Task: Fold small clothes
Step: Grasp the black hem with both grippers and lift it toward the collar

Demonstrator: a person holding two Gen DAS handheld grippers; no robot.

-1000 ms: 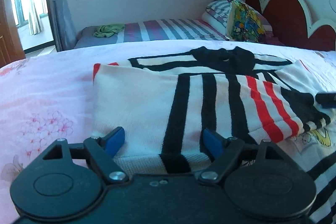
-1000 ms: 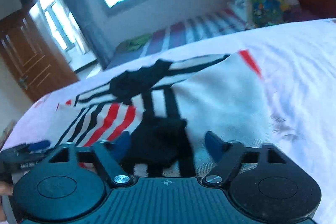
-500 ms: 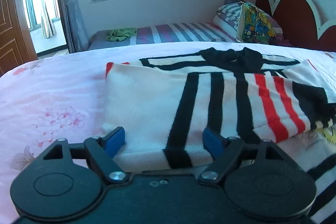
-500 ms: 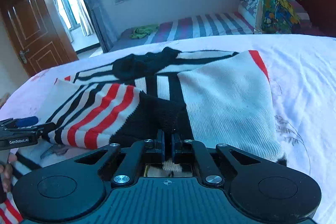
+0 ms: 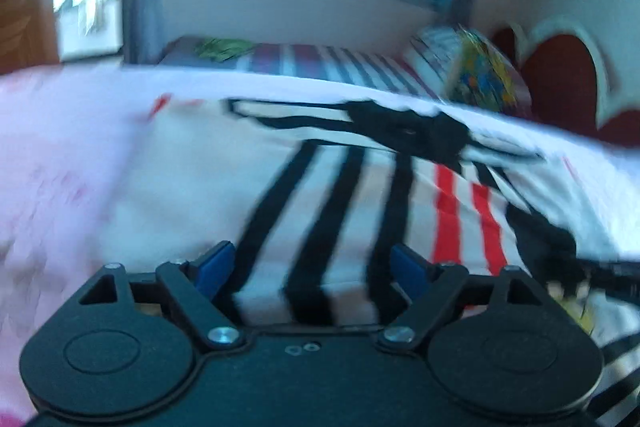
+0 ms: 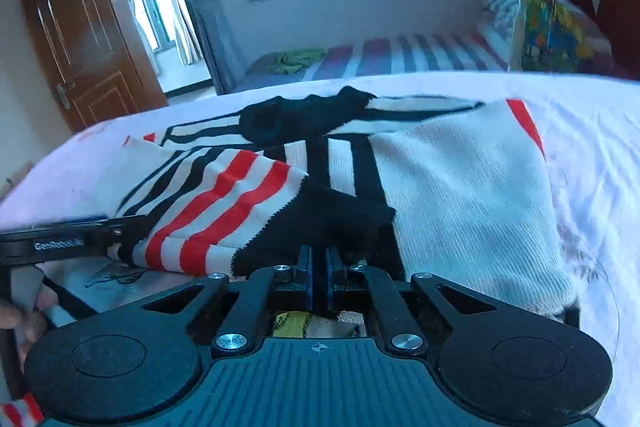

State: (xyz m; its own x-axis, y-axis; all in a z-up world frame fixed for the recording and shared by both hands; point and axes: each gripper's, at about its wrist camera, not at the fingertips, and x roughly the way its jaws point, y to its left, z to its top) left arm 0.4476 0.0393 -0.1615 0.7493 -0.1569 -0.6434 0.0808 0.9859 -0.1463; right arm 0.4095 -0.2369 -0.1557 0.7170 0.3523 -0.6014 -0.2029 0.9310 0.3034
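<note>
A small white knit sweater [image 5: 328, 195] with black and red stripes lies on the pink floral bedsheet [image 5: 68, 163], both sleeves folded across its body. My left gripper [image 5: 312, 265] is open, its blue pads either side of the sweater's near hem. The left wrist view is blurred by motion. In the right wrist view the sweater [image 6: 460, 187] shows with its red-striped sleeve [image 6: 224, 203] folded over. My right gripper [image 6: 318, 267] is shut on the sweater's black near edge [image 6: 320, 223]. The left gripper [image 6: 60, 241] shows at the left edge there.
A second bed [image 6: 400, 57] with a striped cover, a green cloth [image 6: 296, 61] and a colourful pillow [image 6: 552, 31] stands behind. A red headboard [image 5: 568, 75] is at the right, a wooden door [image 6: 80, 39] at the left.
My right gripper closed on the sweater's black near edge and stays shut. My left gripper stays open and is now moving, which blurs its view.
</note>
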